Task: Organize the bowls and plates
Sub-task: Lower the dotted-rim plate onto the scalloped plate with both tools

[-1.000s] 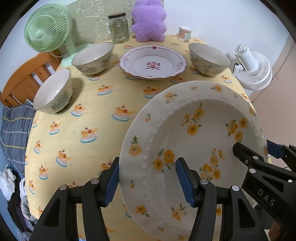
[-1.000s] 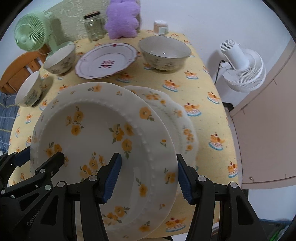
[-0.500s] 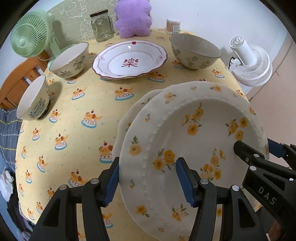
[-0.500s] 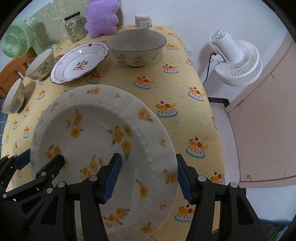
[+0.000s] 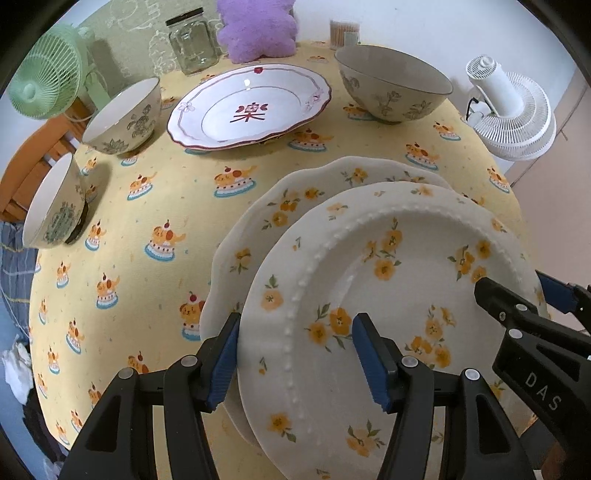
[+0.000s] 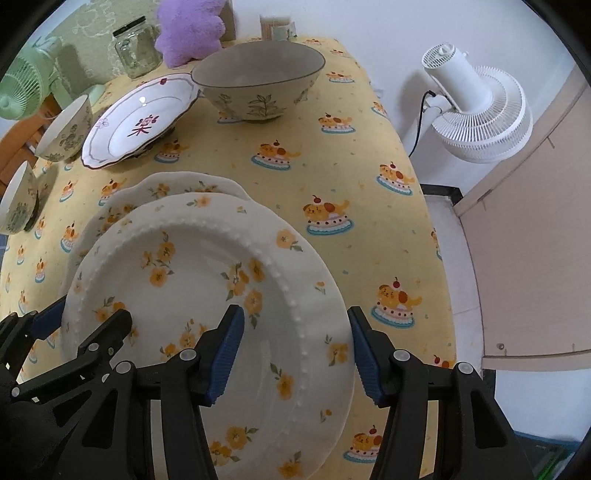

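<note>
Both grippers grip one white beaded plate with yellow flowers (image 5: 399, 295) (image 6: 207, 280): my left gripper (image 5: 295, 354) on its left rim, my right gripper (image 6: 295, 350) on its right rim. The plate hangs just above a scalloped yellow-flower plate (image 5: 295, 199) (image 6: 177, 188) that lies on the table. Farther back stand a red-trimmed plate (image 5: 251, 107) (image 6: 140, 122), a large leaf-pattern bowl (image 5: 391, 88) (image 6: 258, 81) and two smaller bowls (image 5: 122, 114) (image 5: 51, 206) at the left.
A yellow tablecloth (image 5: 147, 206) covers the table. At the back stand a glass jar (image 5: 192, 40), a purple plush (image 5: 258, 29) and a green fan (image 5: 48, 85). A white fan (image 6: 476, 110) stands on the floor past the right table edge.
Both grippers have carried the beaded plate forward and lower over the scalloped plate. More of the scalloped plate now shows beyond its far rim.
</note>
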### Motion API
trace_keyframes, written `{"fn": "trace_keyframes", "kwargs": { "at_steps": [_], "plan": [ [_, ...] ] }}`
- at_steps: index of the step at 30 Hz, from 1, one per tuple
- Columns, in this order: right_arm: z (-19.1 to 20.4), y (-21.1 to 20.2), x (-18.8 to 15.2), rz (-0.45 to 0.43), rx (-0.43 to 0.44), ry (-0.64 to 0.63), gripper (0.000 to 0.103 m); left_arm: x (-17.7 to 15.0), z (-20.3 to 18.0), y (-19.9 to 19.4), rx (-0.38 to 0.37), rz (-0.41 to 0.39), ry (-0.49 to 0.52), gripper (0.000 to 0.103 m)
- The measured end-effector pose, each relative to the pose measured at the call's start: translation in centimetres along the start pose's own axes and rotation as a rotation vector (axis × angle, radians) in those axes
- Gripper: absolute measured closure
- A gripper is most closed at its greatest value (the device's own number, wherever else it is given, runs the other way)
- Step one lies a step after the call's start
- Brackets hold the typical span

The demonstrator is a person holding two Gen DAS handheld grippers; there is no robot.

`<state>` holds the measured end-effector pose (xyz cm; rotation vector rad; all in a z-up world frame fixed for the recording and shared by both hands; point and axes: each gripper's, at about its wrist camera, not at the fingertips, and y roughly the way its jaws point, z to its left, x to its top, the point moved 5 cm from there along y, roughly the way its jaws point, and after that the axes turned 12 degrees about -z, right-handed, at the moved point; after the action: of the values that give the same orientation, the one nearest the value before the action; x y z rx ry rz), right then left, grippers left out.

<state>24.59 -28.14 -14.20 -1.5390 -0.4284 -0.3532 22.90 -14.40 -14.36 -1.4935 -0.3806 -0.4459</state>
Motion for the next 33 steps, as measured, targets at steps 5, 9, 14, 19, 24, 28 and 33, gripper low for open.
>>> {"fn": "trace_keyframes", "kwargs": {
  "at_steps": [5,9,14,19,24,28,33],
  "plan": [
    [-0.2,0.5,0.2,0.001,-0.002,0.006,0.043,0.4,-0.2,0.3,0.021,-0.011,0.013,0.041],
    [0.1,0.4,0.2,-0.011,0.006,0.001,0.046,0.3,-0.9,0.1,0.097,-0.031,0.099,0.041],
    [-0.4,0.0,0.0,-0.024,-0.003,0.006,0.055,0.3,-0.6,0.0,0.091,-0.037,0.082,0.042],
    [-0.6,-0.9,-0.7,-0.019,-0.016,0.019,0.058,0.3,-0.3,-0.7,0.088,-0.056,0.08,0.036],
    [0.6,-0.9,-0.4,-0.019,-0.019,-0.016,0.058,0.5,0.8,-1.3,0.097,-0.077,0.056,0.035],
    [1.2,-0.4,0.2,-0.018,-0.045,-0.029,0.058,0.2,1.4,-0.5,0.102,-0.06,0.053,0.035],
    [1.7,0.0,0.7,-0.021,-0.065,-0.042,0.058,0.1,2.3,0.2,0.098,-0.046,0.033,0.035]
  ]
}}
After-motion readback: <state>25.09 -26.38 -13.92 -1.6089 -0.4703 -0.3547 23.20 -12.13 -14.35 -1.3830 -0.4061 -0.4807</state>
